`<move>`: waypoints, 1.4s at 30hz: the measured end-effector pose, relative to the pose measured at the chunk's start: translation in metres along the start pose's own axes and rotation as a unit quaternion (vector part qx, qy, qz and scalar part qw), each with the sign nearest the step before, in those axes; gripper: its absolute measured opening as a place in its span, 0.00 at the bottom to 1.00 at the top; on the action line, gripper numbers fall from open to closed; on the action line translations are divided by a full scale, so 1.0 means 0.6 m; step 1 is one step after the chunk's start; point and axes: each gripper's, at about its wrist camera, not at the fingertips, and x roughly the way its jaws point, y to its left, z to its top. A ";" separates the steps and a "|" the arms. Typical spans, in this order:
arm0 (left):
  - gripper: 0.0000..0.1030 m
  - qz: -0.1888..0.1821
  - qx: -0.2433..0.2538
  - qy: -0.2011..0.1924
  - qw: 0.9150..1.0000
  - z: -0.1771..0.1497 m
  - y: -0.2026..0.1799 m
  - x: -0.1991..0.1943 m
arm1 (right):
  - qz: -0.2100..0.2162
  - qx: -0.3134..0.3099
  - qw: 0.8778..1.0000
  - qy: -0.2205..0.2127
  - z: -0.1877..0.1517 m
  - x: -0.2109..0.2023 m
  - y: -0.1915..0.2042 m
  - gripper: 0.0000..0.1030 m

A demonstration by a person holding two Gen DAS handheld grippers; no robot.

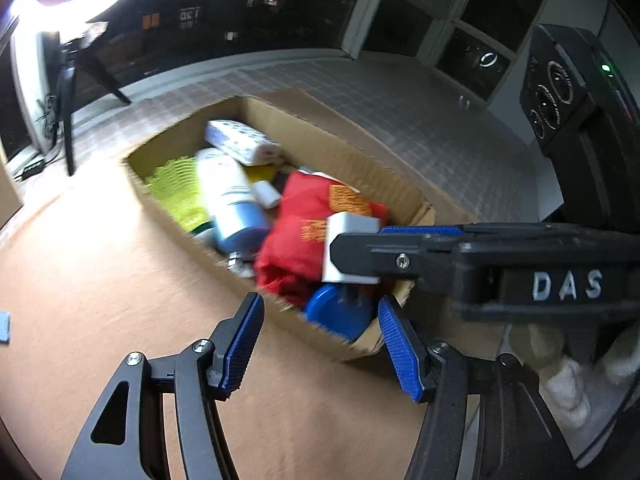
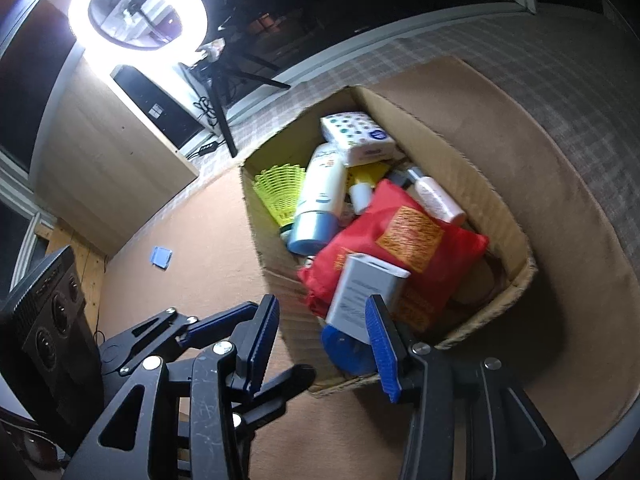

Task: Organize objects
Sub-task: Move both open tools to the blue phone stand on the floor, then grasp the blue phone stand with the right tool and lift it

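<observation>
An open cardboard box [image 1: 400,184] [image 2: 480,184] stands on the tan table and is packed with goods. A red bag [image 1: 296,232] [image 2: 440,264] lies on top near its front. On the bag rests a small white box [image 1: 348,236] [image 2: 368,288]. My right gripper [image 2: 322,340] reaches over the front corner, its jaws apart. The white box sits against one finger; the other pad is clear of it. My left gripper [image 1: 320,344] hovers open before the carton with nothing in it. A blue round lid [image 1: 336,312] shows below the white box.
Deeper in the carton lie a white-and-blue tube [image 2: 320,200], a yellow mesh basket [image 2: 280,192], a dotted tissue pack [image 2: 356,132] and a small white bottle [image 2: 436,200]. A blue square [image 2: 162,258] lies on the table. A ring light [image 2: 136,12] and wooden cabinet [image 2: 112,160] stand behind.
</observation>
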 end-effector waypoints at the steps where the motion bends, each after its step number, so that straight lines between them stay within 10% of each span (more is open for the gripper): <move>1: 0.62 0.002 -0.006 0.000 1.000 -0.004 0.007 -0.005 | 0.000 -0.003 1.000 -0.002 0.001 0.002 0.007 0.40; 16: 0.62 0.077 -0.139 -0.035 0.987 -0.091 0.205 -0.142 | 0.054 -0.102 0.993 0.038 0.022 0.076 0.176 0.40; 27: 0.64 0.149 -0.255 -0.059 0.954 -0.144 0.404 -0.230 | 0.088 -0.188 0.975 0.081 0.069 0.184 0.362 0.40; 42: 0.64 0.153 -0.345 -0.061 0.924 -0.165 0.568 -0.183 | 0.109 -0.227 0.952 0.173 0.070 0.406 0.511 0.40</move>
